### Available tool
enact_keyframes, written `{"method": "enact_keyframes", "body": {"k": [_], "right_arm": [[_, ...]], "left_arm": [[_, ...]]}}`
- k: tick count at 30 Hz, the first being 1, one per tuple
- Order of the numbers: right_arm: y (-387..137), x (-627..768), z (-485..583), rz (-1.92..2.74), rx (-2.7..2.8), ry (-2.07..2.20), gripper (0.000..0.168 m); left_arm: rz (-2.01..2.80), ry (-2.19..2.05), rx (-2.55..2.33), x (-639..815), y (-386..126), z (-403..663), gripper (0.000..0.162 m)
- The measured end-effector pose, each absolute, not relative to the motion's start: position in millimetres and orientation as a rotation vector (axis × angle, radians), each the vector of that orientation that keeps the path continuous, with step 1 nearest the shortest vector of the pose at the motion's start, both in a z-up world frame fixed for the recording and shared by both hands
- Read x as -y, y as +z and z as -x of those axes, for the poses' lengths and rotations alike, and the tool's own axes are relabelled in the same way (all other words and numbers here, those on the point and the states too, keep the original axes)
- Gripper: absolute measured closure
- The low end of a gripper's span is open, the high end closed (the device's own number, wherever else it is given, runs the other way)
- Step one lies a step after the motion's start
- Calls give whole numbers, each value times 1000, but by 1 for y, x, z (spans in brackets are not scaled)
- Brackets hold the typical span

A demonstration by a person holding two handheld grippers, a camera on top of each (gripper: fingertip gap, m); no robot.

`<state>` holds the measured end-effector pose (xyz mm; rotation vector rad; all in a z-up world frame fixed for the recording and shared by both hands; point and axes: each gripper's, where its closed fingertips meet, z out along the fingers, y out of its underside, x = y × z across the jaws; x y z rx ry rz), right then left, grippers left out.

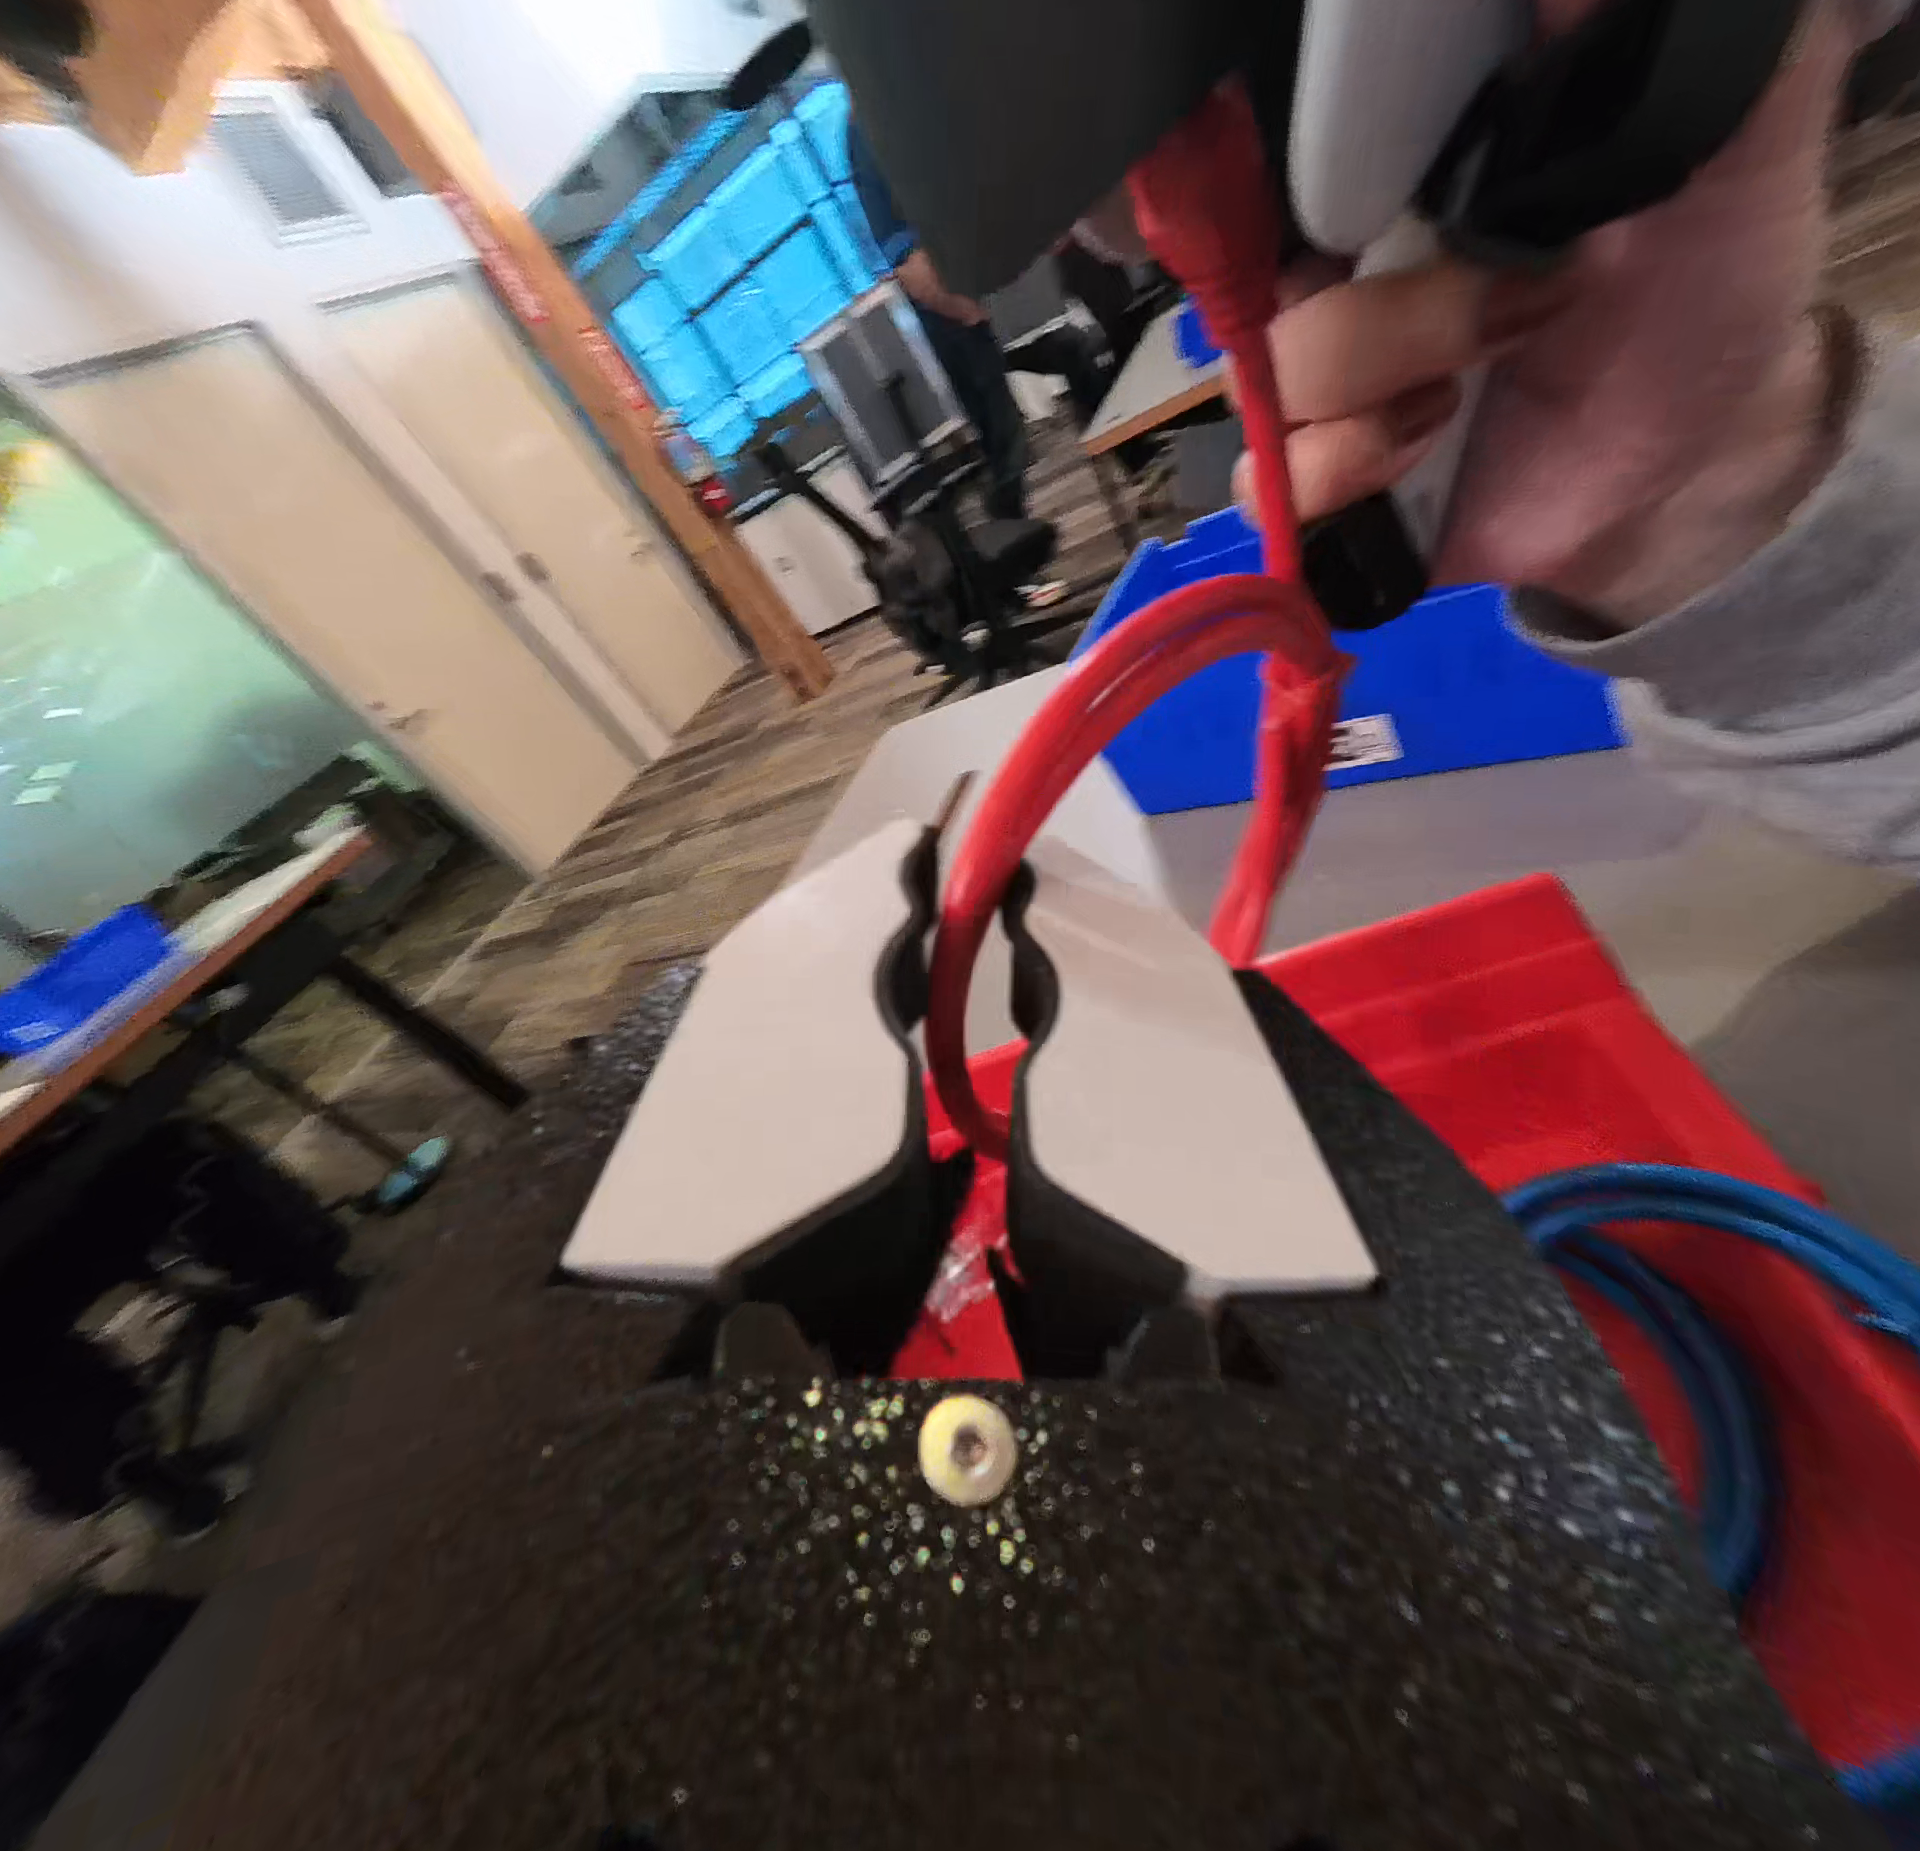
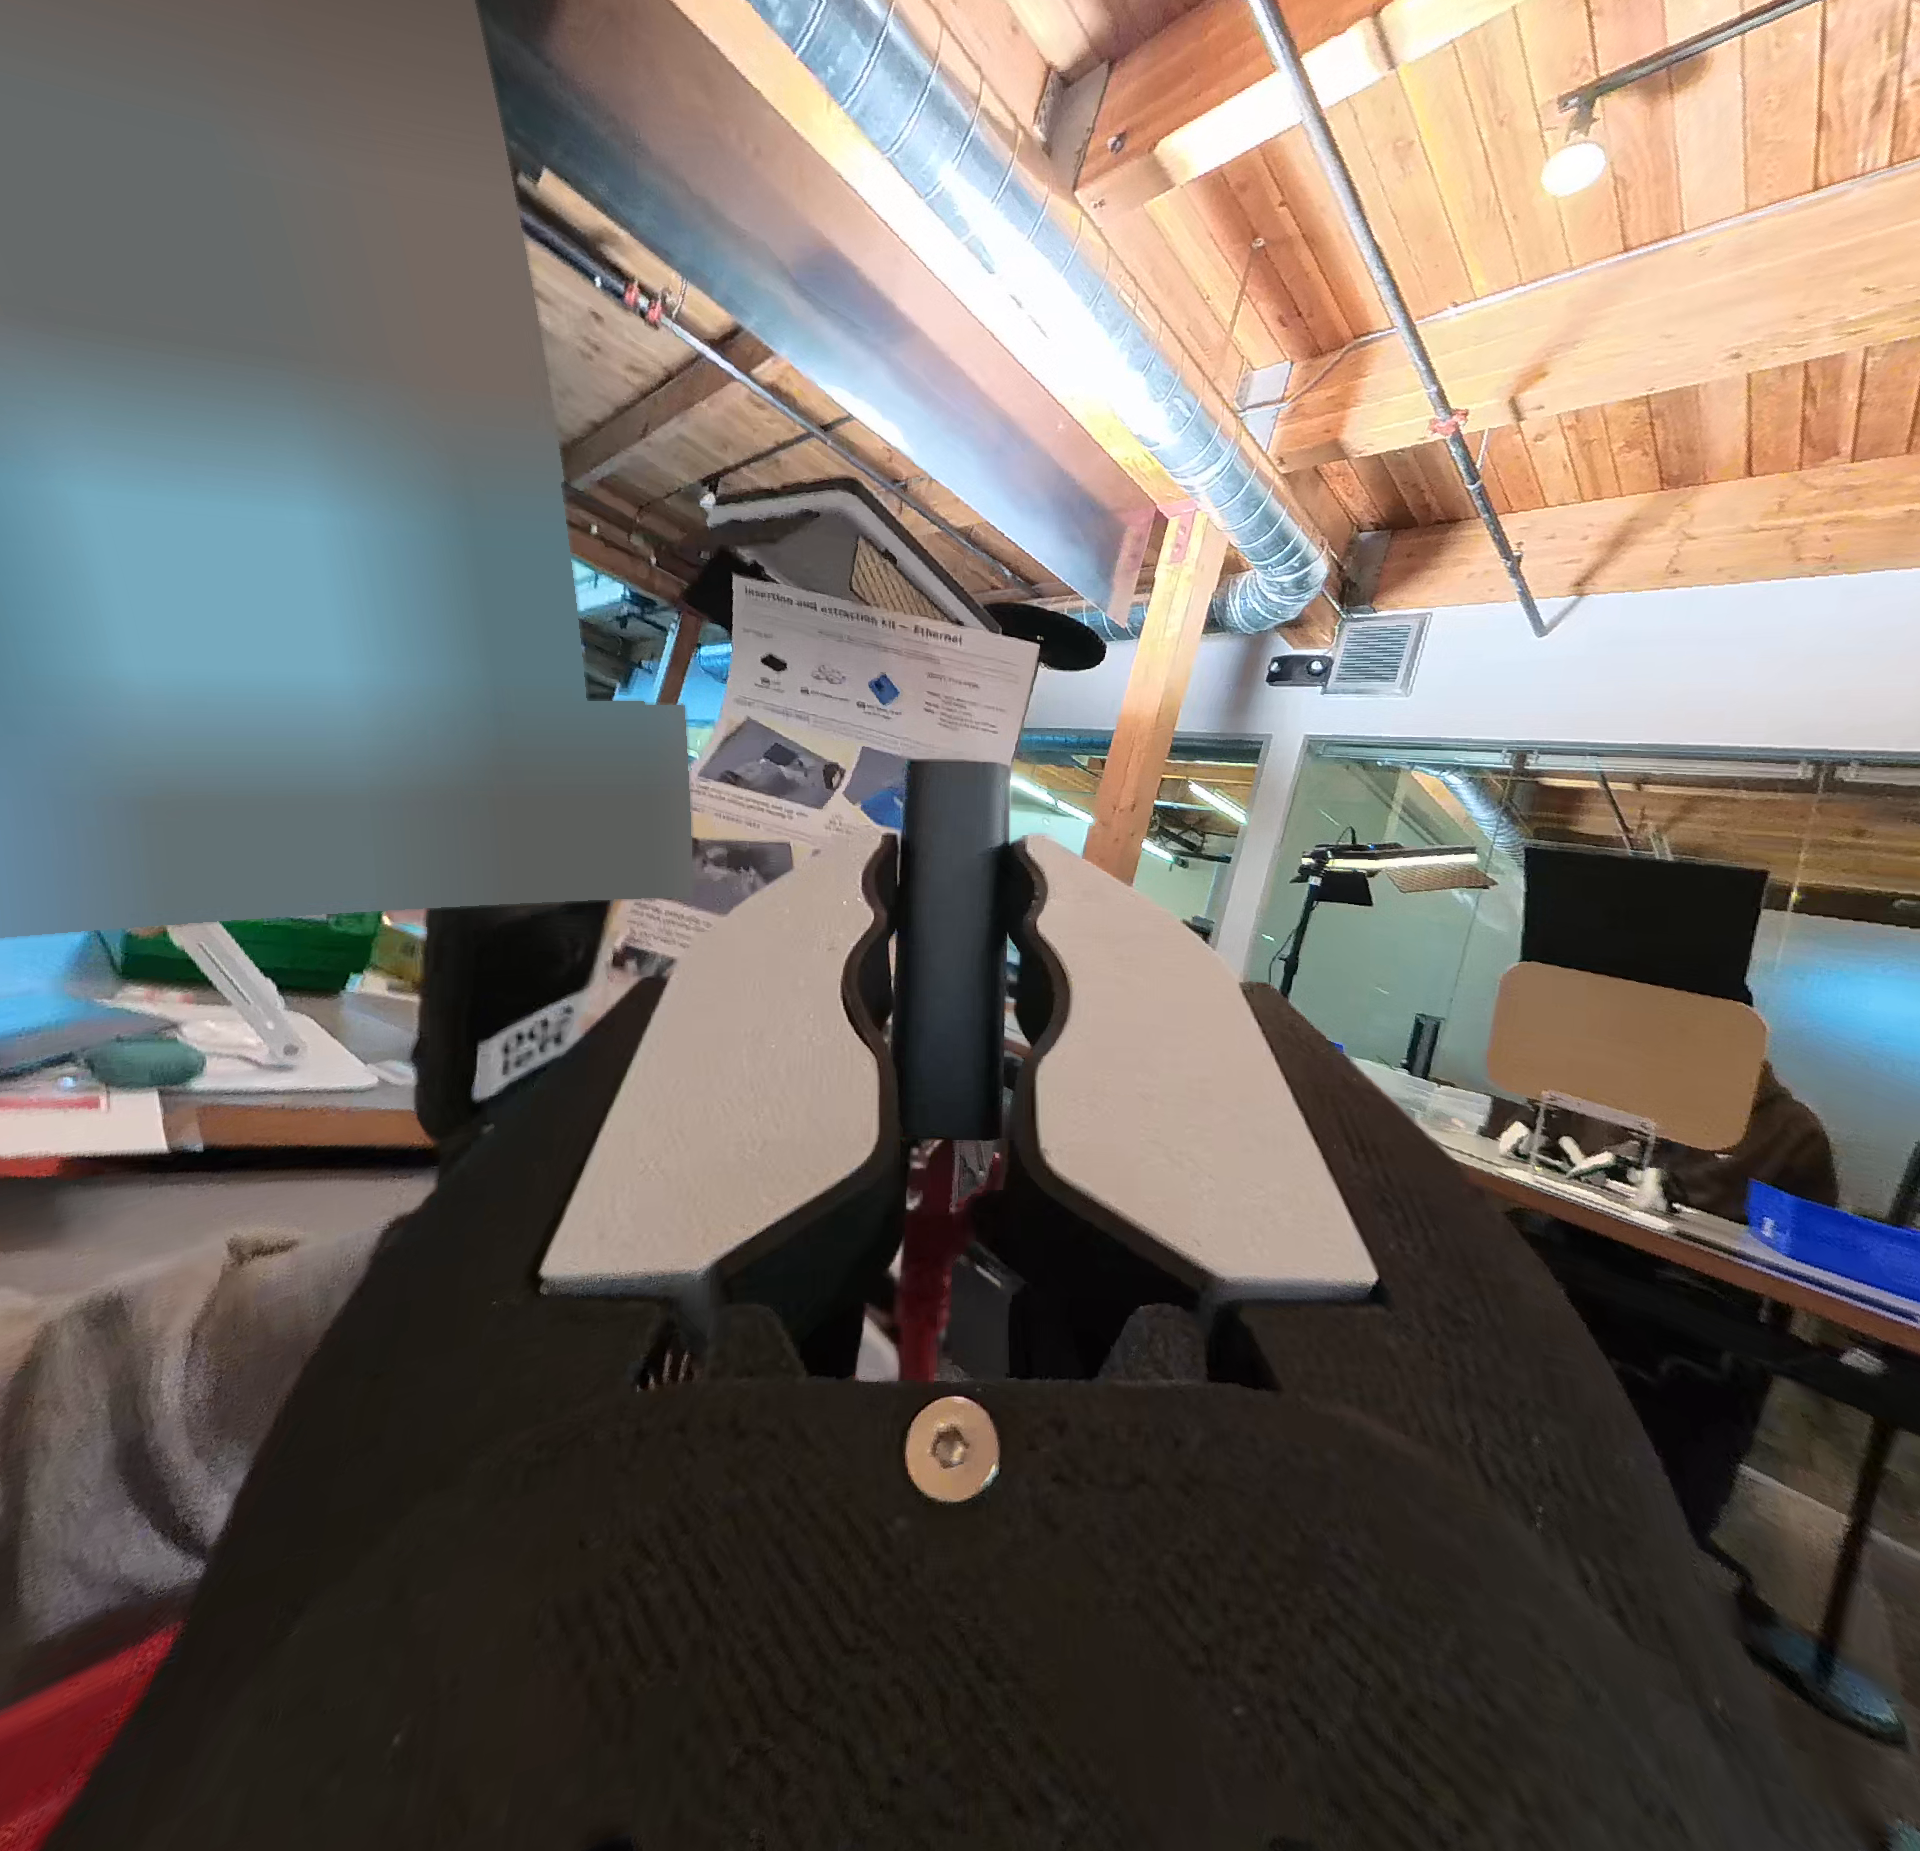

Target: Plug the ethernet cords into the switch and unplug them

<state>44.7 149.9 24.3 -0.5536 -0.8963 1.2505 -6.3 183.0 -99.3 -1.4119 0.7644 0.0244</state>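
The left gripper was closed on a loop of a coiled red cable, whose tied bundle hung just beyond the fingertips; its plugged end rose into a black device in a person's hand. The right gripper pointed toward the ceiling and clamped a slim black box upright between its fingers, a red connector showing at its lower end. Below the left fingers sat a red bin holding a blue cable, a blue bin beyond, all on a grey table in an office under wooden beams.
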Motion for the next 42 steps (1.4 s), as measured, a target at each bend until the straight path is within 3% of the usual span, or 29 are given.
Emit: {"method": "enact_keyframes", "body": {"k": [3, 16, 25, 30, 34, 39, 42], "right_arm": [[20, -156, -46, 560, 975, 1143, 150], [-46, -198, -38, 797, 1388, 547, 144], [-59, -206, -28, 703, 1432, 104, 143], [-46, -199, -26, 646, 1367, 146, 145], [-40, -195, -28, 628, 1338, 220, 146], [-36, -188, -28, 609, 1325, 346, 148], [-37, -179, -27, 587, 1346, 395, 148]], "left_arm": [[1420, 234, -710, -185, -90, 33, 157], [1448, 928, -623, -163, -60, 102, 160], [1544, 1055, -697, -162, -71, 99, 161], [1508, 931, -607, -159, -61, 100, 159], [1430, 810, -568, -153, -48, 96, 147], [1272, 636, -701, -139, -36, 66, 101], [1121, 612, -846, -125, -32, 33, 98]]}}
